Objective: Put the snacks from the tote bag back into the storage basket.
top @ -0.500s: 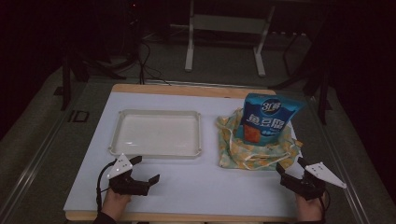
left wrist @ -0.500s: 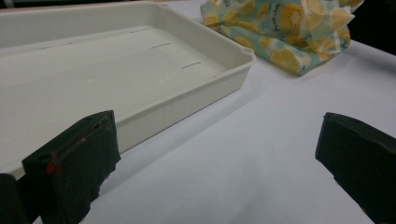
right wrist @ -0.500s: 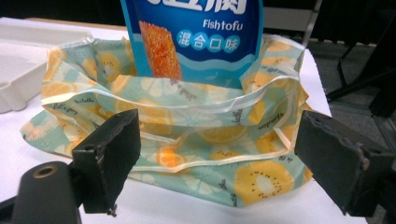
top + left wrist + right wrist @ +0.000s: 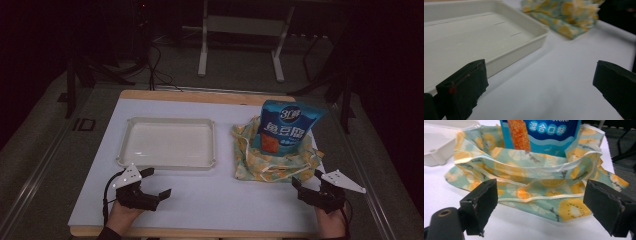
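Overhead, both grippers rest with jaws spread, nothing grasped; no handling looks begun. Ahead of the left gripper (image 4: 539,87) jaws: a shallow, rigid white tray (image 4: 499,32), empty. Directly ahead of the right gripper (image 4: 540,207) jaws: a glossy blue snack bag (image 4: 541,135) upright in a soft fruit-print pouch (image 4: 529,185).

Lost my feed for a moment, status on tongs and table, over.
Left tongs open, empty, near white plastic tray. Right tongs open, facing fruit-print cloth bag. Blue snack packet upright in bag. Nothing between.
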The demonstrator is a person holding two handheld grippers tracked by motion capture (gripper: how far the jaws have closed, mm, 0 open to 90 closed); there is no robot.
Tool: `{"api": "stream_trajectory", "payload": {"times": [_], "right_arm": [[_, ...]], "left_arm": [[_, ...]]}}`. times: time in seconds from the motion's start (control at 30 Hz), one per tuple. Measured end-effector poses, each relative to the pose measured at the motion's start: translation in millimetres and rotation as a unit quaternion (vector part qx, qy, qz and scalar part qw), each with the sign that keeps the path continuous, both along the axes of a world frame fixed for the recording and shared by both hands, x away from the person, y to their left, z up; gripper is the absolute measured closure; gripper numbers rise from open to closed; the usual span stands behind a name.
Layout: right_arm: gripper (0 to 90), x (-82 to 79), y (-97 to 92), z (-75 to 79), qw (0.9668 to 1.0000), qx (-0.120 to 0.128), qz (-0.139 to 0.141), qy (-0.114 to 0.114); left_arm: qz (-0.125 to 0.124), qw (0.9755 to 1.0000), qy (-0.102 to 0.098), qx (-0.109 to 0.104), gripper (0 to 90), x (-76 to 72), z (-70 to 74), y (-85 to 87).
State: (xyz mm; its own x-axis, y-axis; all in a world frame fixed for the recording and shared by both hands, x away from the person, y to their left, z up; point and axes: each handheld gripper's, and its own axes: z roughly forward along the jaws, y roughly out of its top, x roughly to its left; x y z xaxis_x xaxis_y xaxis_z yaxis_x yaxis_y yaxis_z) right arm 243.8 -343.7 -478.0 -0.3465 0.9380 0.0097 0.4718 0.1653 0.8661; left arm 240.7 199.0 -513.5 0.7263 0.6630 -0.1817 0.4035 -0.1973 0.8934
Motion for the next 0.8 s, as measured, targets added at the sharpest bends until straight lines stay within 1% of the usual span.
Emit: {"api": "stream_trajectory", "payload": {"times": [0.03, 0.07, 0.1, 0.13, 0.2, 0.23, 0.27, 0.3, 0.37, 0.4, 0.43, 0.47, 0.5, 0.53, 0.57, 0.6, 0.63, 0.67, 0.73, 0.77, 0.8], "right_arm": [[12.3, 1.0, -0.1, 1.4, 1.0000, 0.004, 0.005, 0.007], [12.4, 2.0, -0.1, 3.2, 0.9998, 0.007, 0.009, 0.016], [12.4, 2.6, -0.1, 4.7, 0.9997, 0.007, 0.011, 0.020], [12.4, 2.9, -0.1, 5.9, 0.9996, 0.002, 0.013, 0.024], [12.5, 3.3, 0.5, 7.1, 0.9991, -0.008, 0.015, 0.040], [12.5, 3.9, 0.5, 7.5, 0.9986, -0.014, 0.021, 0.046], [12.5, 4.5, 1.0, 7.9, 0.9979, -0.019, 0.026, 0.056], [12.5, 4.9, 1.1, 8.6, 0.9975, -0.024, 0.028, 0.060], [12.4, 4.6, 0.4, 11.1, 0.9977, -0.013, 0.036, 0.055], [12.4, 5.0, 0.2, 12.4, 0.9976, -0.012, 0.040, 0.055], [12.2, 4.8, 0.1, 14.2, 0.9976, -0.008, 0.043, 0.053], [11.7, 4.4, -0.6, 16.1, 0.9980, 0.000, 0.045, 0.045], [11.7, 4.2, -1.2, 18.1, 0.9979, 0.006, 0.048, 0.042], [11.7, 4.5, -1.7, 19.7, 0.9978, 0.008, 0.051, 0.041], [11.7, 4.6, -2.4, 21.4, 0.9978, 0.010, 0.052, 0.039], [11.7, 5.2, -3.1, 22.7, 0.9979, 0.009, 0.053, 0.036], [11.7, 6.3, -3.9, 24.1, 0.9978, 0.005, 0.054, 0.038], [11.7, 7.3, -4.7, 25.5, 0.9978, 0.004, 0.054, 0.040], [11.7, 8.8, -6.1, 28.7, 0.9981, 0.003, 0.051, 0.035], [11.7, 9.3, -6.7, 30.4, 0.9984, 0.001, 0.048, 0.031], [12.2, 9.9, -7.1, 32.3, 0.9987, 0.000, 0.042, 0.028]], "left_arm": [[-0.003, 1.0000, 0.001, -0.003, 0.2, 0.6, 0.9, 0.0], [-0.014, 0.9999, 0.002, -0.006, 0.2, 1.6, 1.3, 0.3], [-0.016, 0.9999, 0.000, -0.003, 0.2, 1.4, 1.5, -0.3], [-0.024, 0.9997, 0.000, -0.003, 0.2, 1.1, 1.3, -1.2], [-0.033, 0.9994, -0.001, 0.001, 0.3, 0.9, 2.3, -3.8], [-0.041, 0.9991, -0.002, -0.002, 1.2, 1.0, 3.5, -5.2], [-0.043, 0.9991, -0.005, 0.000, 1.8, 1.2, 5.4, -7.3], [-0.049, 0.9988, -0.007, -0.002, 2.3, 1.9, 7.6, -9.6], [-0.055, 0.9985, -0.009, -0.002, 3.5, 4.1, 12.4, -15.3], [-0.064, 0.9979, -0.008, -0.002, 3.6, 6.0, 14.5, -18.0], [-0.062, 0.9980, -0.009, 0.002, 3.7, 7.5, 16.5, -21.2], [-0.063, 0.9980, -0.010, 0.006, 3.6, 9.1, 18.4, -24.1], [-0.069, 0.9976, -0.007, 0.006, 3.7, 11.5, 19.8, -26.7], [-0.062, 0.9980, -0.005, 0.011, 3.7, 13.9, 21.1, -29.6], [-0.064, 0.9979, -0.003, 0.009, 3.7, 15.9, 21.9, -31.9], [-0.064, 0.9979, 0.002, 0.009, 3.8, 18.3, 22.6, -34.5], [-0.061, 0.9980, 0.004, 0.016, 3.8, 21.3, 23.3, -37.3], [-0.066, 0.9977, 0.007, 0.016, 3.9, 24.0, 23.7, -39.9], [-0.060, 0.9980, 0.009, 0.020, 3.9, 29.1, 24.8, -45.6], [-0.067, 0.9975, 0.012, 0.018, 4.0, 31.8, 25.5, -48.3], [-0.064, 0.9976, 0.011, 0.024, 4.3, 34.0, 26.1, -51.8]]}}
